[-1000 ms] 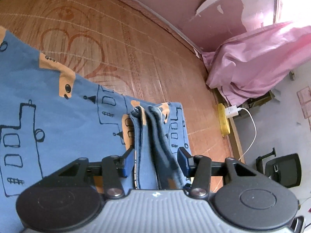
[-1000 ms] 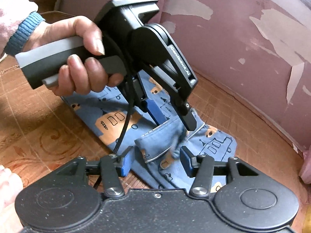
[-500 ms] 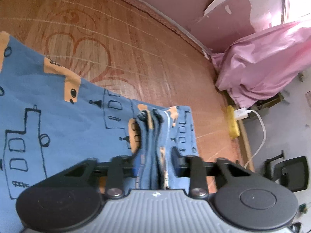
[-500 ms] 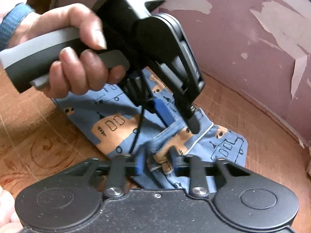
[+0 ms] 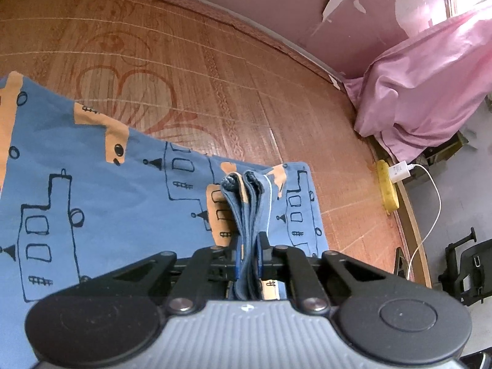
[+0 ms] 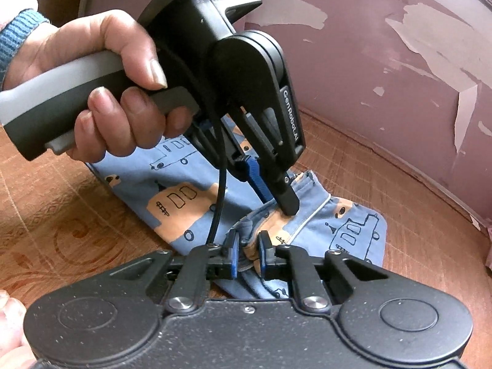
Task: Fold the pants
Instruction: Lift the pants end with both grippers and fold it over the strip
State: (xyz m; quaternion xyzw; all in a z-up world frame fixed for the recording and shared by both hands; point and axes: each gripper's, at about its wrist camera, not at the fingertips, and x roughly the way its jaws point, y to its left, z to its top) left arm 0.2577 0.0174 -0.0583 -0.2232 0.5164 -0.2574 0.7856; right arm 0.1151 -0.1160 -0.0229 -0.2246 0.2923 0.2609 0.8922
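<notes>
Both grippers, wide open 1 second ago, now pinch bunched edges of the pants on the mat: left gripper, right gripper; the fold looks only begun.

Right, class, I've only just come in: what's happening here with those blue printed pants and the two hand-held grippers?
A person is folding blue printed pants on a patterned woven mat. Each hand holds a gripper. The left gripper is shut on a bunched fold of the fabric, and the right gripper is shut on another bunch close beside it. The pants are partly folded, and both pinched edges are raised off the mat.
</notes>
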